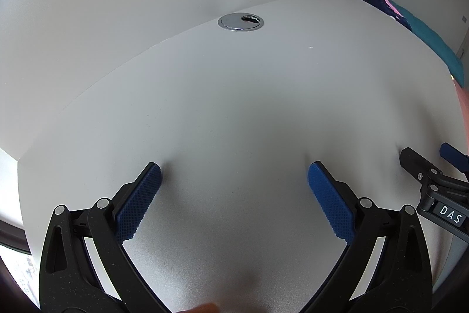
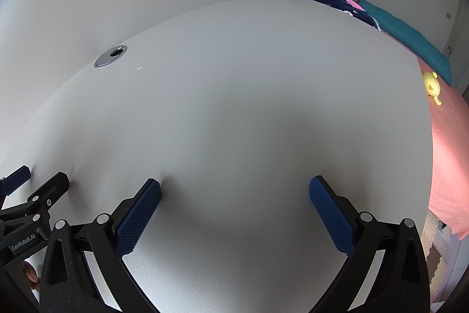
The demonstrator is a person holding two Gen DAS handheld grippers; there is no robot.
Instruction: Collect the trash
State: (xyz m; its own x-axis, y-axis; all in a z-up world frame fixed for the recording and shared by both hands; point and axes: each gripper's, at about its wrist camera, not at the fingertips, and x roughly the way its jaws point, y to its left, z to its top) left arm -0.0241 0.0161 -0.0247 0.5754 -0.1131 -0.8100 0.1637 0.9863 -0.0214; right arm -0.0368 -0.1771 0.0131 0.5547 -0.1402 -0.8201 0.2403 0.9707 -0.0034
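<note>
Our fingers (image 1: 140, 198) wear blue, finely knurled rubber pads on black plastic arms, and on both tools they stand spread wide with nothing between them. The left gripper (image 1: 234, 169) and right gripper (image 2: 234, 184) hover side by side over a smooth, matte white desk (image 1: 234, 107). The only trash we can make out is a tiny white scrap (image 1: 311, 47) on the desk near the round chrome cable cover (image 1: 240, 21); it is too small to identify. The left view cuts off the bed, showing just a strip of teal blanket (image 1: 433, 49). Only the right view shows us the pink sheet (image 2: 448, 154) and a rounded yellow toy (image 2: 431, 85) lying on it.
</note>
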